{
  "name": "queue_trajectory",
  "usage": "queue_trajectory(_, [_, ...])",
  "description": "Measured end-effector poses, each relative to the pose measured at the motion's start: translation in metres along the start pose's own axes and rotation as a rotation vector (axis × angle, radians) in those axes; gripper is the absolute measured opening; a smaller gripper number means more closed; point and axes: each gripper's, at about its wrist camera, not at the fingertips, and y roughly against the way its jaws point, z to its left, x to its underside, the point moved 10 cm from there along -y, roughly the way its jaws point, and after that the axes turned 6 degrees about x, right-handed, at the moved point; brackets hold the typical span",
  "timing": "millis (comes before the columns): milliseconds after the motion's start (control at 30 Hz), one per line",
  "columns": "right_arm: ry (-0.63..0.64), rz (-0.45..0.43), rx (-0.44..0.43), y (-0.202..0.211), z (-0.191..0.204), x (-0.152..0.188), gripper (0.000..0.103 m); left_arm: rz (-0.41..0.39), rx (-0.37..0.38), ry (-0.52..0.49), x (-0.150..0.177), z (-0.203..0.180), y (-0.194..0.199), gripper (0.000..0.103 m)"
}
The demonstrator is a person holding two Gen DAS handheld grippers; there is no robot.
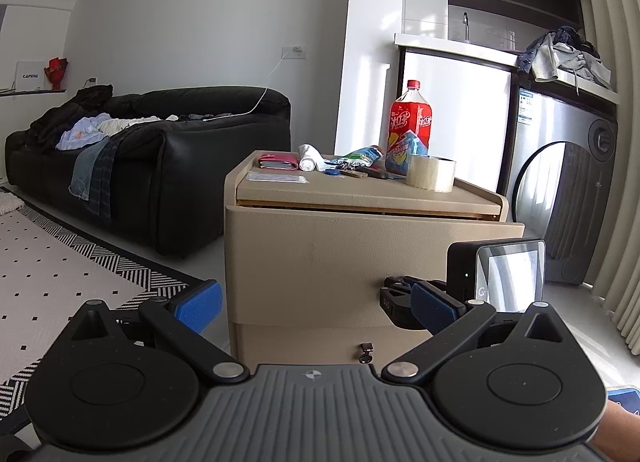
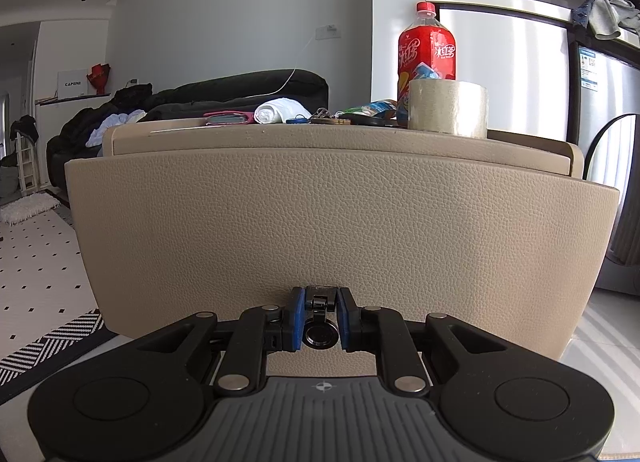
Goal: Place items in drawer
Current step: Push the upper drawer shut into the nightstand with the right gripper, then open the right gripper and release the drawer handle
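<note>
Beige leather-textured cabinet (image 1: 320,246) — we record its upper drawer (image 2: 320,230) drawn slightly forward of the body, a dark gap showing under the top slab in the left wrist view.

Right gripper (image 2: 319,322): its blue pads (image 2: 295,318) are clenched on the drawer's black ring pull (image 2: 319,332) at the low centre of the drawer front. From the left wrist view we see this same gripper, camera body attached (image 1: 496,274), at 3 o'clock of the drawer front.

Left gripper (image 1: 316,302): released, jaws spread wide, grasping nothing, held off the cabinet front. A second black pull (image 1: 366,352) sits on the lower drawer, at 6 o'clock of the cabinet.

Items on the cabinet top, none yet in the drawer:
- pink wallet (image 1: 279,161), 9 o'clock side
- flat clear packet (image 1: 277,178), just in front of the wallet
- rolled white cloth (image 1: 310,157), beside the wallet
- keys with blue fob (image 1: 344,171), centre
- snack packets (image 1: 362,154), behind the keys
- red drink bottle (image 1: 410,118), upright at 12 o'clock
- roll of clear tape (image 1: 431,173), 3 o'clock side — in front of the bottle

Surroundings: black sofa (image 1: 192,134) strewn with clothes at 9 o'clock, patterned rug (image 1: 60,262) on the floor, washing machine (image 1: 568,190) at 3 o'clock.
</note>
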Motion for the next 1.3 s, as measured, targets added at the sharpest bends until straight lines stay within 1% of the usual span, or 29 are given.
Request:
queue_trajectory(300, [0.008,-0.001,0.006,-0.015,0.001,-0.006,0.019,-0.002,0.009,-0.001,-0.003,-0.002,-0.002,0.103])
queue_trajectory(900, [0.019,0.005,0.015,-0.043,0.002,-0.017,0.019,-0.007,-0.002,0.016,-0.006,0.001,-0.007,0.103])
queue_trajectory(1167, [0.016,0.015,0.009,-0.043,0.0,-0.017,0.019,0.004,-0.009,0.02,-0.004,0.002,-0.008,0.103])
queue_trajectory(1300, [0.014,0.019,-0.001,-0.036,-0.002,-0.013,0.02,0.003,-0.009,0.021,-0.004,0.003,-0.008,0.103])
